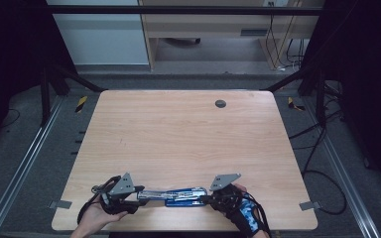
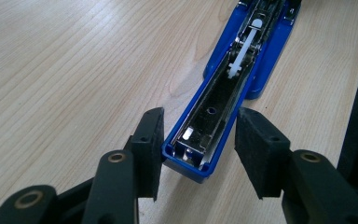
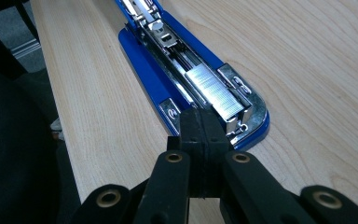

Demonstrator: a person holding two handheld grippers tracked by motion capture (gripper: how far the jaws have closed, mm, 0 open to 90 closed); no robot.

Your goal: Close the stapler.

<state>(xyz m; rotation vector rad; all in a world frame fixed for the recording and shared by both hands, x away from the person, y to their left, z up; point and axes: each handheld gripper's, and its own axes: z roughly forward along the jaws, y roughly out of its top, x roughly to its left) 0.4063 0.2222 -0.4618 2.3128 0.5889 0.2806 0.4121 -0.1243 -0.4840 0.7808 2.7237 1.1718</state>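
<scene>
At table's near edge: opened blue stapler, no readable branding; left gripper jaws straddle its lid, right gripper pressed closed at staples.

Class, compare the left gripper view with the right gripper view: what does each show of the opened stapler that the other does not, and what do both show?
Left gripper view: the stapler's flipped-open blue top with its white pusher, lying between the open left tongs. Right gripper view: the staple strip in the magazine above the blue base, with the right tongs shut at its tip. Both: the blue stapler on the wooden table.
</scene>
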